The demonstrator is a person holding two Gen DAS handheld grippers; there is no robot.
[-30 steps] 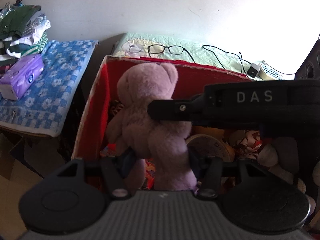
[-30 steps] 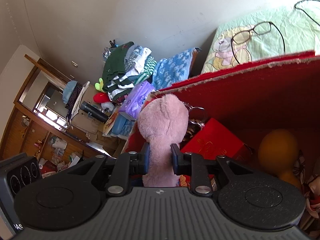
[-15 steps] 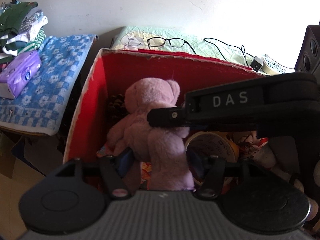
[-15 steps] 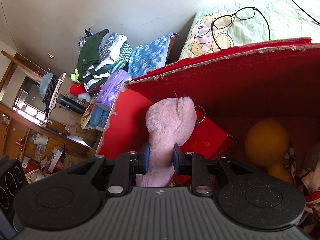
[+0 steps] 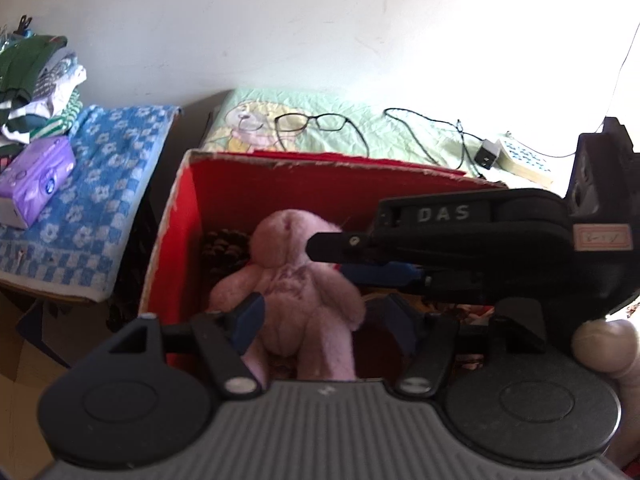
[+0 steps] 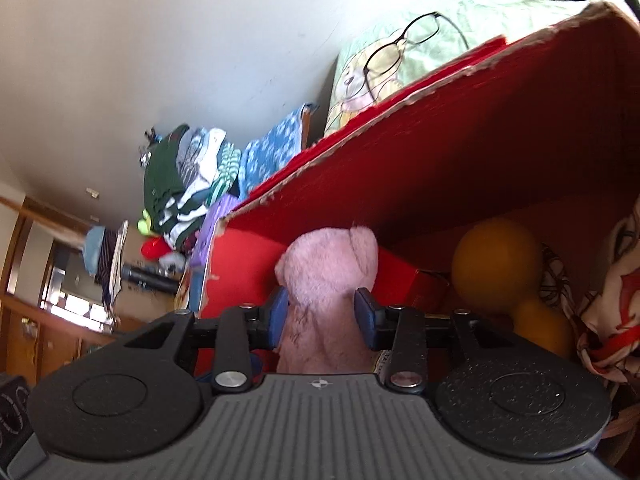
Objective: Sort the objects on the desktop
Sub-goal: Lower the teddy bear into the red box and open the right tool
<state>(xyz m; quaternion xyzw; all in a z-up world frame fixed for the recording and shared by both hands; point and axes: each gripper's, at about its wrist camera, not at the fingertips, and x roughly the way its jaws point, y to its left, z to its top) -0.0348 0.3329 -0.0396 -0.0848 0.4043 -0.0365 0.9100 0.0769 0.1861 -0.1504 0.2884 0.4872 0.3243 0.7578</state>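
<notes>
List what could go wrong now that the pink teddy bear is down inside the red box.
1. Both grippers' jaws are opening around the pink teddy bear; a finger could snag its plush on withdrawal.
2. The bear may slump onto the pine cone or the orange gourd.
3. The right gripper sits close to the red box wall.

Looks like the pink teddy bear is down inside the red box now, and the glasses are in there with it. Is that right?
Not quite. The teddy bear is inside the red box, but the glasses are not. They lie outside, on the green quilt behind the box's far wall. The left wrist view shows this plainly.
</notes>
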